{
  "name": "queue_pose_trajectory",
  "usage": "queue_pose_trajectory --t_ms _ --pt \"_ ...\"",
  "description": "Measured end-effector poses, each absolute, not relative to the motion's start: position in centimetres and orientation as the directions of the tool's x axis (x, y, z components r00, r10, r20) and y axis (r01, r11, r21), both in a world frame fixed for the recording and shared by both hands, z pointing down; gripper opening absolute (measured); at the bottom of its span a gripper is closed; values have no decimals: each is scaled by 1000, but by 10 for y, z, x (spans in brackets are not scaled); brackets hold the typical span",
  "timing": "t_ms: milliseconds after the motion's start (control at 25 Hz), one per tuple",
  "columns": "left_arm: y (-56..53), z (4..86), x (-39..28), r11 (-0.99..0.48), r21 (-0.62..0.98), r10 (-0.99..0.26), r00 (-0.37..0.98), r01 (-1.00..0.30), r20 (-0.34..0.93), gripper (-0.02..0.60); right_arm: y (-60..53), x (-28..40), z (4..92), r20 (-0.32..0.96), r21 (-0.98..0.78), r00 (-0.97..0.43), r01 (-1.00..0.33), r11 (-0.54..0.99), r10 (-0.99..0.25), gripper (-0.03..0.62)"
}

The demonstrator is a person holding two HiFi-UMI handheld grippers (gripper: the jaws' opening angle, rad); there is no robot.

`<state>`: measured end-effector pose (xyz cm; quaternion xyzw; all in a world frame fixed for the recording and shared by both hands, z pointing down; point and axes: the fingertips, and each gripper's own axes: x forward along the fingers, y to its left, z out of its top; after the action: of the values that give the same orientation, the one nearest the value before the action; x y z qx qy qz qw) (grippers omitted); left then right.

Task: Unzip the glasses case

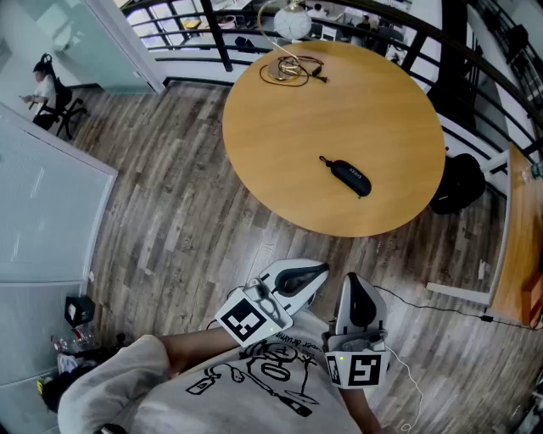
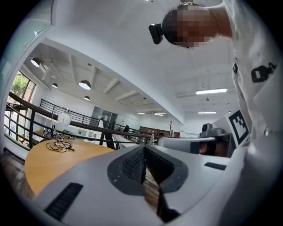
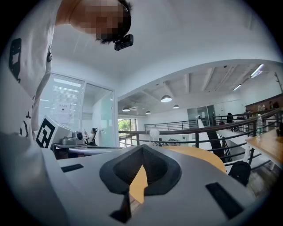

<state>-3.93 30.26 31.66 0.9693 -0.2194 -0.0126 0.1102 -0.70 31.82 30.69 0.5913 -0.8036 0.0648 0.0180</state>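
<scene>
The black glasses case (image 1: pixel 350 177) lies zipped on the round wooden table (image 1: pixel 288 144), toward its near right side. Both grippers hang close to my chest, well short of the table's edge. My left gripper (image 1: pixel 321 269) is shut with nothing in it, and its jaws meet at the tip (image 2: pixel 143 150). My right gripper (image 1: pixel 355 280) is also shut and empty, its tips touching (image 3: pixel 141 149). Neither gripper view shows the case. The table's top (image 3: pixel 199 155) appears beyond the right jaws and at the left of the left gripper view (image 2: pixel 53 161).
A coil of cable (image 1: pixel 293 69) and a white globe lamp (image 1: pixel 293 21) sit at the table's far edge. A black bag (image 1: pixel 458 182) lies on the floor right of the table, by a wooden desk (image 1: pixel 519 246). A black railing (image 1: pixel 424 38) runs behind.
</scene>
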Motion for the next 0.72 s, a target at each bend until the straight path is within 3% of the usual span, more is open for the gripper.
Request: queue_pose_trajectory --t_ms 720 --pt "336 319 15 -886 186 -424 904 -425 46 6 352 48 310 80 -148 -310 -944 296 -948 22"
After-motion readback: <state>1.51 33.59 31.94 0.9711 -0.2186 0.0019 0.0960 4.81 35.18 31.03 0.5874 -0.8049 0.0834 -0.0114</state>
